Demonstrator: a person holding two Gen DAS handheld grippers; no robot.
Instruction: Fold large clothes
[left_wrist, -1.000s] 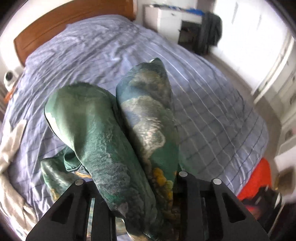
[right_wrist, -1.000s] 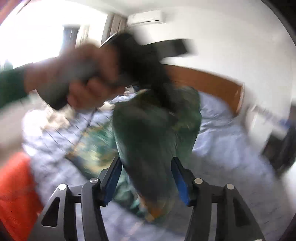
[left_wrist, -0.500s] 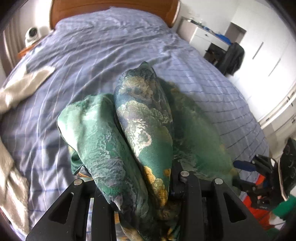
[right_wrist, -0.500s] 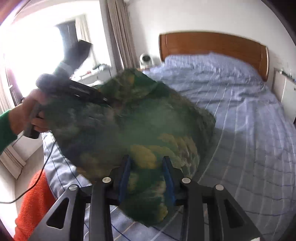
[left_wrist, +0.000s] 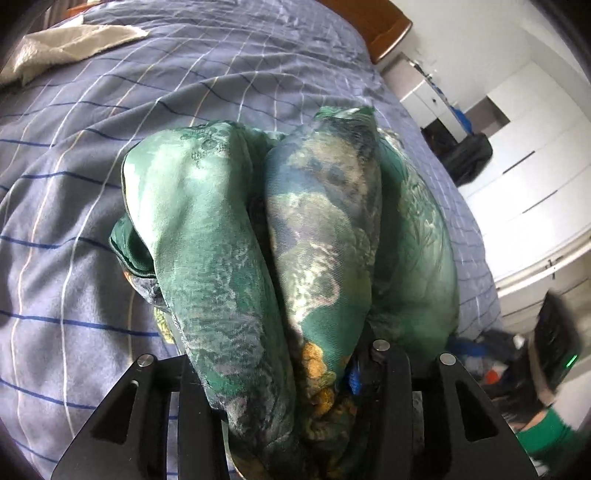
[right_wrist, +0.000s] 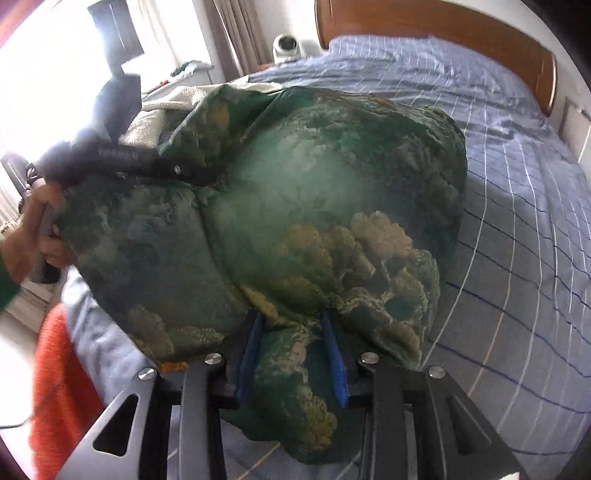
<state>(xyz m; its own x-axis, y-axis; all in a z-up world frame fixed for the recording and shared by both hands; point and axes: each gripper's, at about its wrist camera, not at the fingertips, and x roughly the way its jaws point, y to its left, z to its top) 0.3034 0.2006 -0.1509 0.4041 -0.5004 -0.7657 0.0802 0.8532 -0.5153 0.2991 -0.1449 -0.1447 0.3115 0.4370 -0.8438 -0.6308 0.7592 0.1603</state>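
While both grippers point down at the bed (left_wrist: 110, 155), a green garment (left_wrist: 258, 236) hangs bunched between them just above the bedding. Fabric is thin and satiny w/ a slight sheen, printed in mottled dark and pale green, grey-blue patches and ochre cauliflower-like clusters.

Left gripper (left_wrist: 280, 391): cloth is gathered into two thick rolled lobes that rise from betw. its black arms, w/ a bit of blue pad showing at the right arm. Its jaws have just been opening some, yet the wad still fills the gap and looks pinched, so it is grasping the garment.

Right gripper (right_wrist: 291, 354): blue pads (right_wrist: 334, 360) stand either side of a narrow neck of cloth and press into it; jaws have just been closing, now clenched on the garment (right_wrist: 295, 206). Above the pads the fabric balloons into a wide rounded dome, and a crumpled tail hangs below.

In the right wrist view the left gripper (right_wrist: 159, 164) shows as a black bar biting the far edge, a hand (right_wrist: 29, 240) on its handle.

Bedding is soft, wrinkled lavender-blue w/ thin white and navy grid lines. A wooden headboard (right_wrist: 443, 29) curves behind, a cream nubby towel (left_wrist: 66, 44) lies flat nearby, and sth orange and fuzzy (right_wrist: 62, 387) sits at the bed edge.
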